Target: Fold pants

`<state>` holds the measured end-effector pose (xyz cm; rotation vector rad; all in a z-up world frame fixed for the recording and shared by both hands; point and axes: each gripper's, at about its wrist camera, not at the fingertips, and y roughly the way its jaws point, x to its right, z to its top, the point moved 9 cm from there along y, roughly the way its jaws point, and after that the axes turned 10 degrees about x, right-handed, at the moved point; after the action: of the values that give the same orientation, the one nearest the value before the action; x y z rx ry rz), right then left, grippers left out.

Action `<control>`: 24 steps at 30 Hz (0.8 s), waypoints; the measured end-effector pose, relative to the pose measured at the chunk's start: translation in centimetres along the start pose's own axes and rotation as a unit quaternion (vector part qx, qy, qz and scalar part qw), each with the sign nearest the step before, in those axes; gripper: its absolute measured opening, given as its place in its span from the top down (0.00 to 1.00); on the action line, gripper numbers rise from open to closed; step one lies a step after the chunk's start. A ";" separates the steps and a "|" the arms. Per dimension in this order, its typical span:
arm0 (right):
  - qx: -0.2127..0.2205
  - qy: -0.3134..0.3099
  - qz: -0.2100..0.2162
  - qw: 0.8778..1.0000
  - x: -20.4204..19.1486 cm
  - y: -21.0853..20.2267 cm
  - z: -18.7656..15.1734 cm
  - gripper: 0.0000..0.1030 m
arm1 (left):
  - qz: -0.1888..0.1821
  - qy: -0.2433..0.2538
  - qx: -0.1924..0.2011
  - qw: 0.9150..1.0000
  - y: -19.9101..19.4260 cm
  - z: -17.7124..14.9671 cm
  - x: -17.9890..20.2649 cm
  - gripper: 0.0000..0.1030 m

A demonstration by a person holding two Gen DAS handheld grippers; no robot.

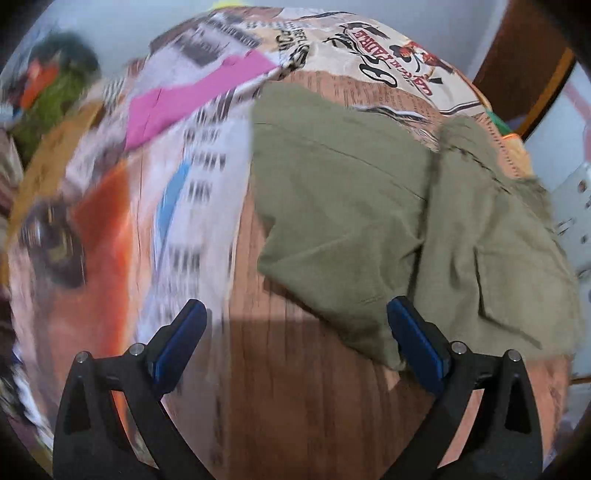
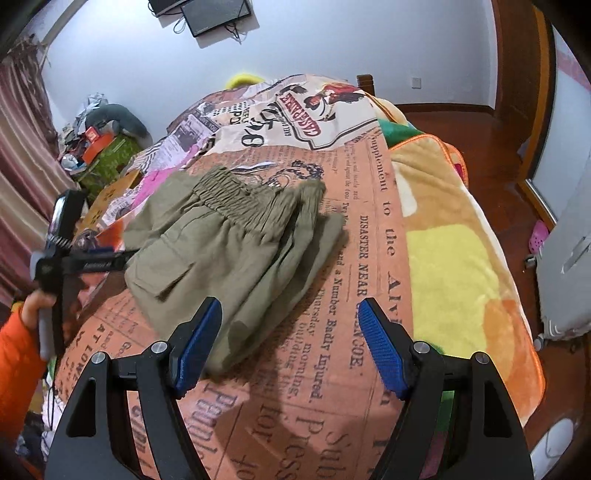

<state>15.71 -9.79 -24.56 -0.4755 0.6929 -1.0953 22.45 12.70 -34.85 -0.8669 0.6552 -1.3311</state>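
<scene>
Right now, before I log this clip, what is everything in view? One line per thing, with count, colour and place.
pants: one, olive green, folded in a bundle on the bedspread, elastic waistband at the far end.
bedspread: one, orange and cream newspaper print, covering the bed.
blanket: one, yellow and orange fleece, on the bed beside the bedspread.
screens: two, dark, on the far white wall.
curtain: one, striped pink-brown, at the room's left edge.
clutter pile: several items, mixed orange, green and grey, by the far wall.
left gripper: one, black with blue pads, open, empty, beside the pants.
right gripper: one, black with blue pads, open, empty, over the pants' near edge.
</scene>
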 end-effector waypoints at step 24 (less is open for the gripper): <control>-0.025 -0.009 0.017 1.000 -0.7 3.6 -2.2 0.29 | 0.069 -0.018 0.032 0.997 -2.4 -1.7 -6.9 0.03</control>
<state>16.28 -7.77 -28.32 -0.5140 0.7125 -1.0429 18.71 19.24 -34.24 -0.7784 0.6293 -1.2027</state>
